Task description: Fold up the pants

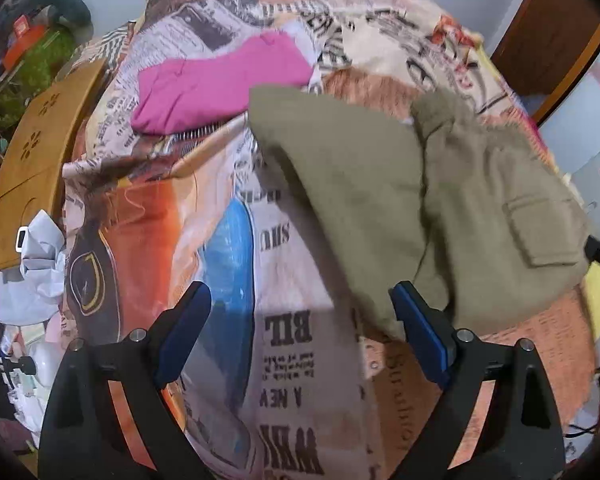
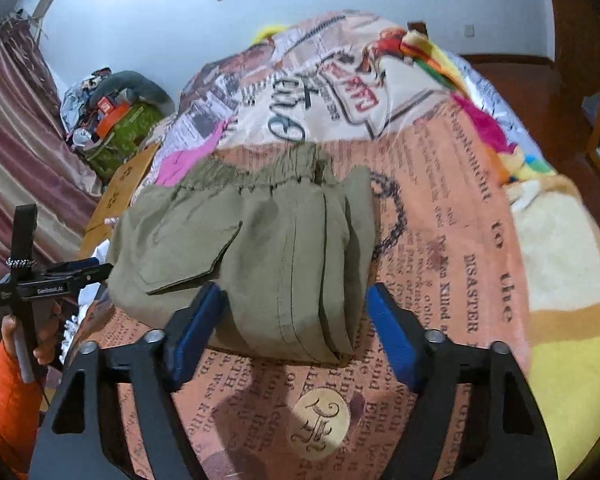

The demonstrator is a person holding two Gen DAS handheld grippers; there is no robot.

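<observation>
From the left wrist camera, the left tongs (image 1: 302, 308) hang wide open over the bed (image 1: 292, 360), which is covered by a spread printed like old newspaper. Nothing sits between the blue pads; only the printed cloth shows in the gap. The olive pants (image 1: 420, 208) lie folded on the bed to the right, their near edge reaching down beside the right-hand pad, though I cannot tell whether it touches. A flapped pocket faces up on the pants' right side. Beyond them, toward the far end, lies a pink garment (image 1: 220, 84), just beside the pants' far corner. A wooden board (image 1: 40, 152) leans off the bed's left edge.

From the right wrist camera, the right tongs (image 2: 294, 308) stand partly open around the near end of the folded pants (image 2: 260, 248). The stacked fold edges sit between the pads; the left pad looks to be against the cloth, the right pad stands clear of it, so there is no grip. The elastic waistband lies at the far end. At the left, a hand (image 2: 40, 332) with an orange sleeve (image 2: 8, 392) holds the other tool, well clear of the pants.
</observation>
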